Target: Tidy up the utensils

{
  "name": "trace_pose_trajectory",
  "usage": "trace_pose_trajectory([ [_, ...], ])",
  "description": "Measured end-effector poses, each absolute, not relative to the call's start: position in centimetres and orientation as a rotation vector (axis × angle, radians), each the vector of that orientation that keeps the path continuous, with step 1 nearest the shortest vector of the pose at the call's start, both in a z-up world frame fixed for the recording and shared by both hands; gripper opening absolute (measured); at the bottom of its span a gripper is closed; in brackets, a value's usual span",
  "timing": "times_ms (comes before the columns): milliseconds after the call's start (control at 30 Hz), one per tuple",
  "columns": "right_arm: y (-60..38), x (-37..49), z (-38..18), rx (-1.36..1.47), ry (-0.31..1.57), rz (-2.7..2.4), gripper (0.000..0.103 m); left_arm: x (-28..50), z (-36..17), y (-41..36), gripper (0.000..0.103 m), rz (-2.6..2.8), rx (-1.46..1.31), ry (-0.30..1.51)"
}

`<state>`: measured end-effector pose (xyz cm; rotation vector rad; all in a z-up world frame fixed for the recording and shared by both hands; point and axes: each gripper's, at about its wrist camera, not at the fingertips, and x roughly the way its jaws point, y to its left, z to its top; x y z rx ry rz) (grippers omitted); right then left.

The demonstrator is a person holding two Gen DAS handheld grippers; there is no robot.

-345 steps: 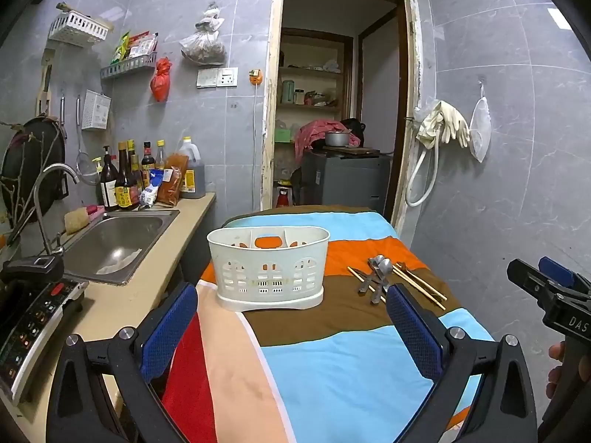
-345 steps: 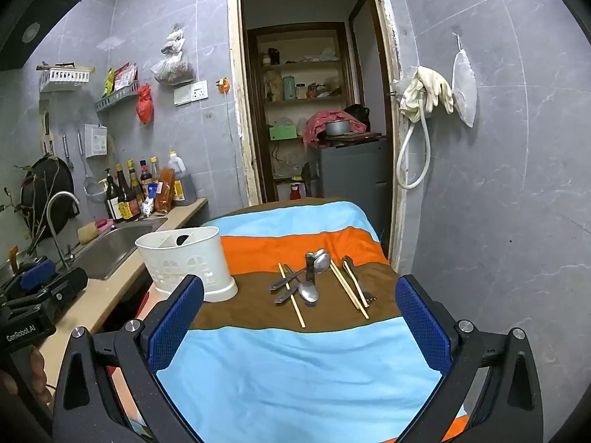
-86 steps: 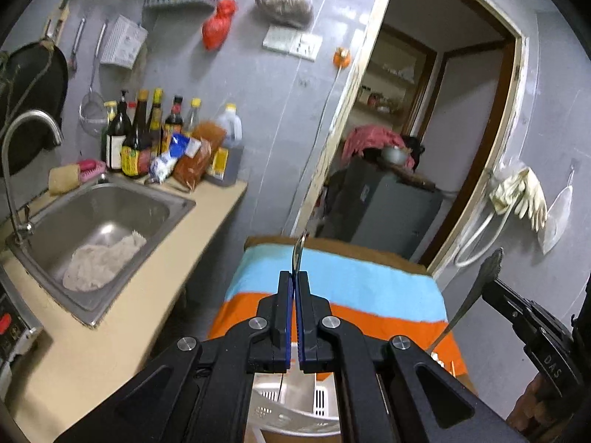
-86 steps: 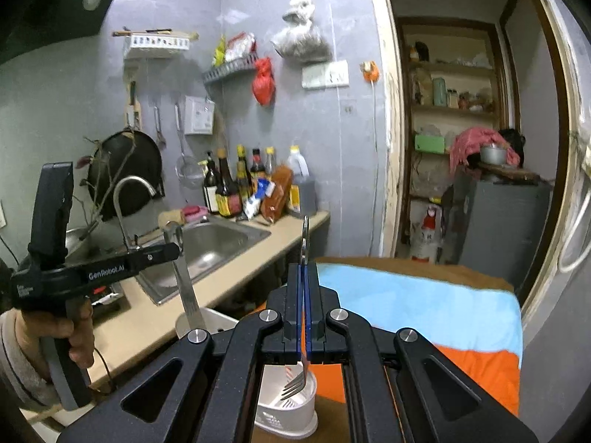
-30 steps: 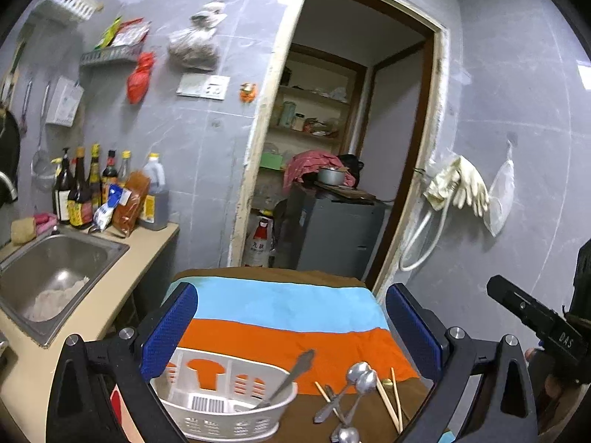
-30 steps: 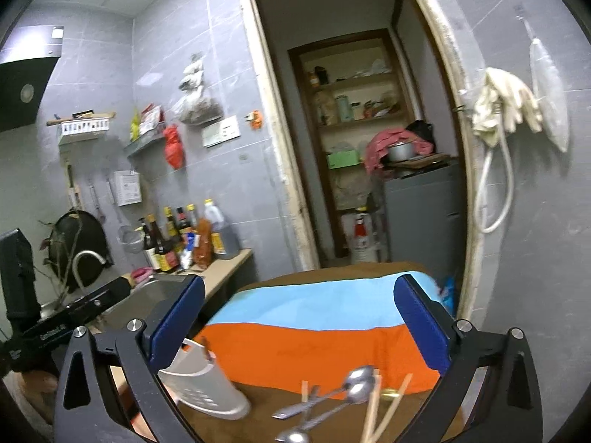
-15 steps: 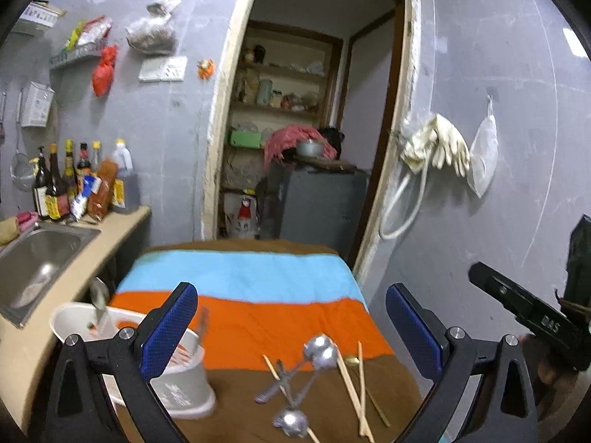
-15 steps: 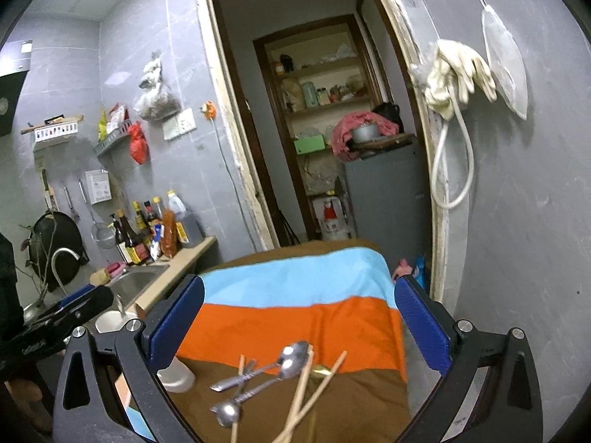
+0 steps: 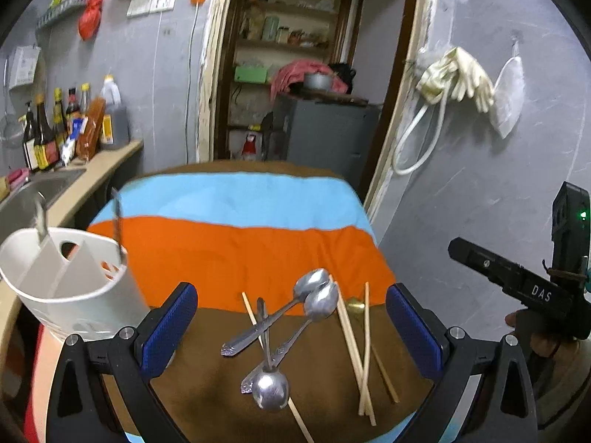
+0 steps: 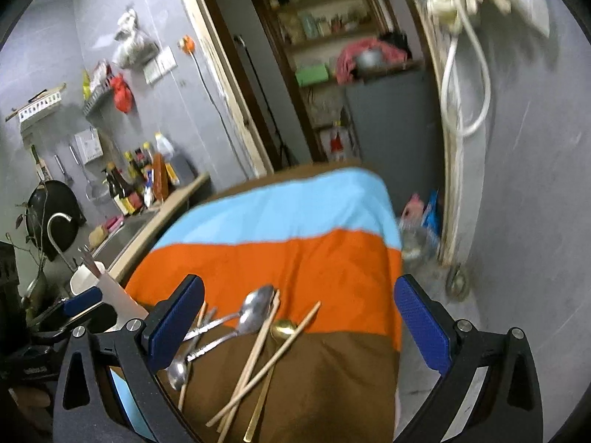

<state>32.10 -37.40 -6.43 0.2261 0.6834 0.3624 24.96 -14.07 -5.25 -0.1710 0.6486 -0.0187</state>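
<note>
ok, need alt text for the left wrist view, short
The open left hand-held gripper hovers over three silver spoons and loose wooden chopsticks on a striped cloth. A white caddy with two utensils standing in it sits at left.

Left hand-held gripper [image 9: 291, 328] open over spoons [image 9: 314, 291] w/ chopsticks [image 9: 354, 347].

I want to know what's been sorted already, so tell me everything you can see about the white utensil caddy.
The white utensil caddy looks like plastic, oval, with inner dividers forming compartments and cut-out holes in its walls. It stands upright at the left edge of the striped cloth, beside the counter. Two metal utensil handles stick up from it, in separate compartments. Neither gripper touches it; the open left gripper hangs over the loose spoons.
</note>
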Motion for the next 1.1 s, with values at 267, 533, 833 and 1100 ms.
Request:
trace_pose_trajectory([
  [267,-35.4,35.5,-13.3,0.242,0.875,0.403,0.049,29.3,-9.5,-13.6,0.074,0.052,-0.223,0.792],
  [533,-34.1,36.7,-16.8,0.276,0.963,0.415,0.027,32.9,-11.7,-14.1,0.05,-0.009,-0.21,0.853],
  [833,-33.4,37.3,-19.0,0.325,1.03,0.416,0.021,36.4,-14.7,-14.5,0.031,-0.098,-0.233,0.968],
  [1100,-33.3,37.8,-19.3,0.312,1.051,0.433,0.021,38.2,-15.5,-14.0,0.03,-0.17,-0.259,0.993],
])
